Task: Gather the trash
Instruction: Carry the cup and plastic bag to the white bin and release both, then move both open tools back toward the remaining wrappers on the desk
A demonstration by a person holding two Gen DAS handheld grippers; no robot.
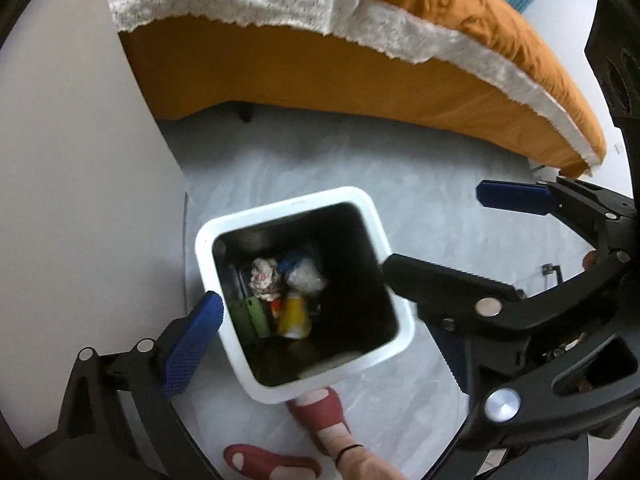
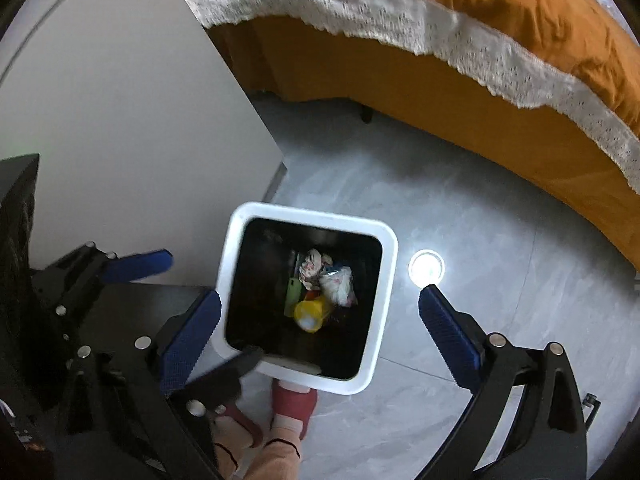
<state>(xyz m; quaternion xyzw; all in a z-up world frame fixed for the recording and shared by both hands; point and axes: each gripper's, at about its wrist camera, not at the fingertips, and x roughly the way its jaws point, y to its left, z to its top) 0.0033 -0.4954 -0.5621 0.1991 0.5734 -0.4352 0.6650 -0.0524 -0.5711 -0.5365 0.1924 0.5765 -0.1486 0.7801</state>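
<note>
Hovering with fingers spread and empty, the left gripper and right gripper both hang directly above the white bin, where crumpled trash lies at the bottom.

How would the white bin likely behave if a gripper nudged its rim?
The bin looks tall and narrow, so a high push may tip it. Its load, a yellow cup and crumpled wrappers, seems light, so it probably slides easily on the smooth floor.

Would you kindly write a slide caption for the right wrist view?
Open right claw above a white-rimmed trash bin holding a yellow bottle, crumpled wrappers and a green item, beside an orange bed.
</note>
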